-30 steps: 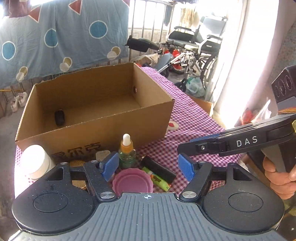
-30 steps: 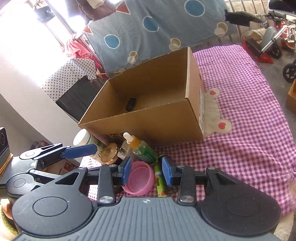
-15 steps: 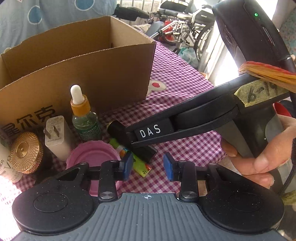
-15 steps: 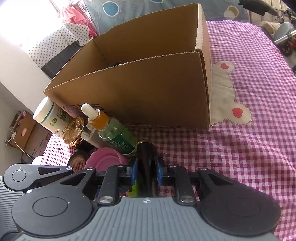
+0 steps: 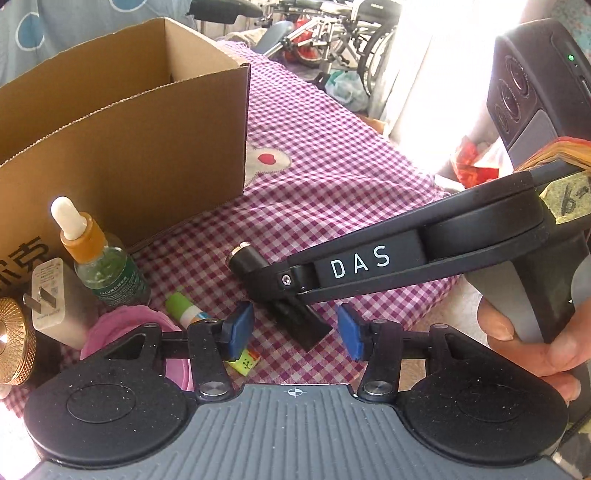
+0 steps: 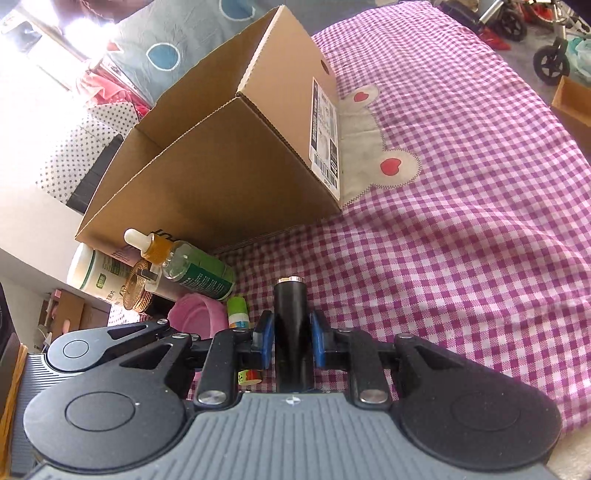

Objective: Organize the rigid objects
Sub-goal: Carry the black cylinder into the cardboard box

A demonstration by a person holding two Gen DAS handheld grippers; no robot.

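Note:
My right gripper (image 6: 289,339) is shut on a black cylinder with a metal end cap (image 6: 290,314) and holds it just above the checked cloth; both show in the left wrist view (image 5: 247,260). My left gripper (image 5: 293,334) is open and empty, just in front of the held cylinder. An open cardboard box (image 5: 122,122) (image 6: 236,177) stands behind. By it are a green dropper bottle (image 5: 99,258) (image 6: 188,267), a pink bowl (image 5: 133,332) (image 6: 199,319), a green glue stick (image 5: 184,310) (image 6: 238,312), a white charger plug (image 5: 55,295) and a gold lid (image 5: 13,339) (image 6: 138,291).
A white jar with a green label (image 6: 99,277) lies beside the box. The purple checked cloth (image 6: 461,221) has a bear patch by the box. Wheelchairs and bikes (image 5: 325,33) stand beyond the table's far edge.
My right gripper has closed on the black cylinder and lifted it away from the glue stick, to the right. My left gripper has opened wider and shifted right.

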